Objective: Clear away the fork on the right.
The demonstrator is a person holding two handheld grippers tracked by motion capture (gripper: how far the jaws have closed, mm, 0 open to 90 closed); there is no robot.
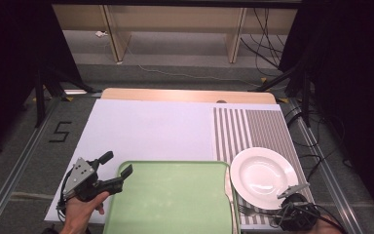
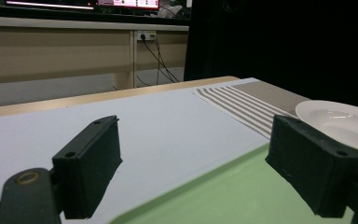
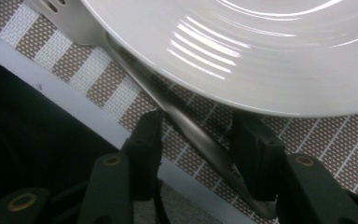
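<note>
A light green tray (image 1: 175, 164) lies at the near middle of the table. My left gripper (image 1: 117, 163) hangs open over its far left corner, one jaw above the white sheet and the other above the tray (image 2: 223, 196); nothing is between them (image 2: 200, 158). A white plate (image 1: 263, 173) rests on the striped placemat (image 1: 253, 126) at the right. My right gripper (image 1: 292, 199) sits at the plate's near right rim. Its jaws (image 3: 198, 140) stand open on either side of a metal utensil's (image 3: 81, 23) handle, which runs along under the plate's (image 3: 261, 46) rim.
A knife (image 1: 229, 187) lies between the tray and the plate, and a fork (image 1: 247, 210) lies on the placemat near the plate's front. A white sheet (image 1: 146, 126) covers the wooden table (image 1: 185, 95). Cables trail on the floor beyond.
</note>
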